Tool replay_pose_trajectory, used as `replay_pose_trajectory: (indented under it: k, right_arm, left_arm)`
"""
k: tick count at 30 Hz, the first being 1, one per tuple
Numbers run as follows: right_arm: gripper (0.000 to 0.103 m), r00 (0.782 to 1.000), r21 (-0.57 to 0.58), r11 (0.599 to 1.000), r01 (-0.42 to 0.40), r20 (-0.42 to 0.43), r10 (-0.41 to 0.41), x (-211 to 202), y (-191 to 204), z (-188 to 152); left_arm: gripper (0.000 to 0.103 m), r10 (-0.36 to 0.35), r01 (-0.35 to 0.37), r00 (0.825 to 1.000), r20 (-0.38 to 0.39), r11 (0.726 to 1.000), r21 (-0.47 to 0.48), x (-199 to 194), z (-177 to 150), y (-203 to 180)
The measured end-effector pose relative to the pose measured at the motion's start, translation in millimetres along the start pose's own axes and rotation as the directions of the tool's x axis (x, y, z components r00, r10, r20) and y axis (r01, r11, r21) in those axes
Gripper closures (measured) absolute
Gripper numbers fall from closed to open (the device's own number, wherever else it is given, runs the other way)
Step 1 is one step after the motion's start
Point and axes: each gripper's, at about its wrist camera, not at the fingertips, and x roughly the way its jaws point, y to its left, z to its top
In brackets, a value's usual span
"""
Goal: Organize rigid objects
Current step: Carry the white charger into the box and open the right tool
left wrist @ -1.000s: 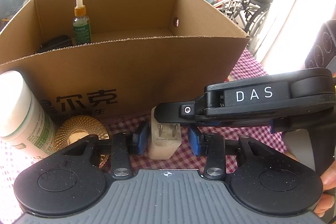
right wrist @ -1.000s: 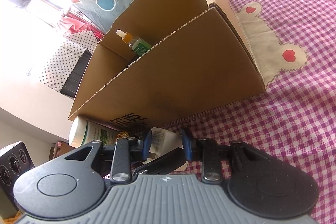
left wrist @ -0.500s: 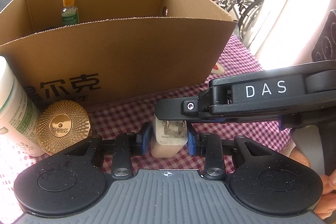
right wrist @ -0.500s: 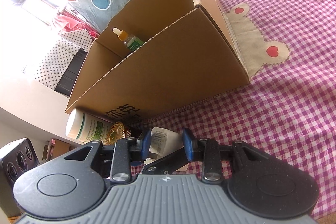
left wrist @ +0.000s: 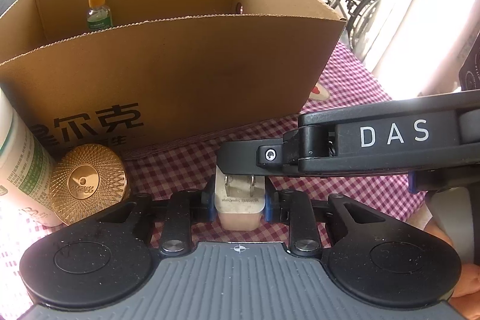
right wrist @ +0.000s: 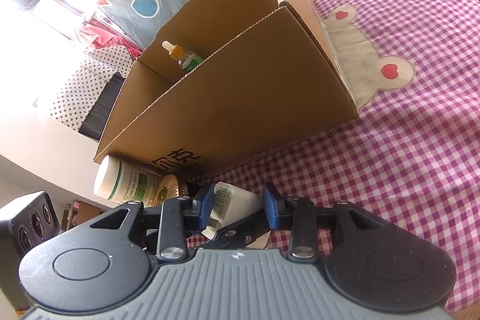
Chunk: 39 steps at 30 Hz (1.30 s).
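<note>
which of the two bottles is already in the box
The small dropper bottle with the orange collar stands inside the cardboard box; the big white bottle is outside.

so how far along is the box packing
Done: a dropper bottle stands in the cardboard box. In hand: the left gripper is closing on the white charger while the right gripper opens. Left: the white bottle and gold lid outside.

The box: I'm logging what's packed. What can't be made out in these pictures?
- Box floor: hidden by its front wall in both views; only the dropper bottle shows.
- White bottle: cut by the left-wrist frame edge.
- Charger top: covered by the right gripper's finger.
</note>
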Motion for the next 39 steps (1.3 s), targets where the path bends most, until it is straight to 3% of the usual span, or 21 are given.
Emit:
replay_pose_trajectory:
  k: [6, 12, 17, 21, 27, 33, 39]
  right_arm:
    - [0.064, 0.999, -0.02, 1.0, -0.018, 0.026, 0.019, -16.0, 10.8, -5.7]
    - [0.064, 0.992, -0.093, 0.994, -0.064, 0.104, 0.074, -49.0, 40.2, -6.0]
    - [0.064, 0.975, -0.192, 0.976, -0.103, 0.176, 0.137, -73.3, 73.0, 10.5]
    - [0.064, 0.967, -0.264, 0.958, -0.11, 0.196, 0.165, -79.3, 91.7, 39.7]
    - [0.064, 0.979, -0.285, 0.955, -0.081, 0.157, 0.13, -56.2, 100.8, 98.5]
    - [0.064, 0.997, -0.254, 0.965, -0.063, 0.023, 0.071, 6.2, 96.5, 163.8]
    - [0.064, 0.993, -0.214, 0.976, -0.042, -0.113, 0.018, 72.2, 84.3, 206.0]
  left_arm:
    - [0.077, 0.019, -0.019, 0.999, 0.034, 1.0, 0.017, -20.0, -1.6, -8.2]
    - [0.077, 0.061, -0.069, 0.988, 0.139, 0.996, 0.054, -63.8, 6.4, -20.9]
    - [0.077, 0.087, -0.109, 0.967, 0.24, 0.991, 0.079, -96.9, 33.4, -25.6]
    - [0.077, 0.088, -0.111, 0.959, 0.271, 0.991, 0.074, -105.1, 64.8, -20.9]
    - [0.077, 0.068, -0.073, 0.972, 0.226, 0.997, 0.016, -76.7, 114.1, -3.1]
    - [0.077, 0.084, -0.075, 0.991, 0.103, 0.993, -0.095, -29.8, 155.4, 30.4]
    - [0.077, 0.107, -0.108, 0.994, -0.012, 0.978, -0.178, 18.5, 176.9, 62.2]
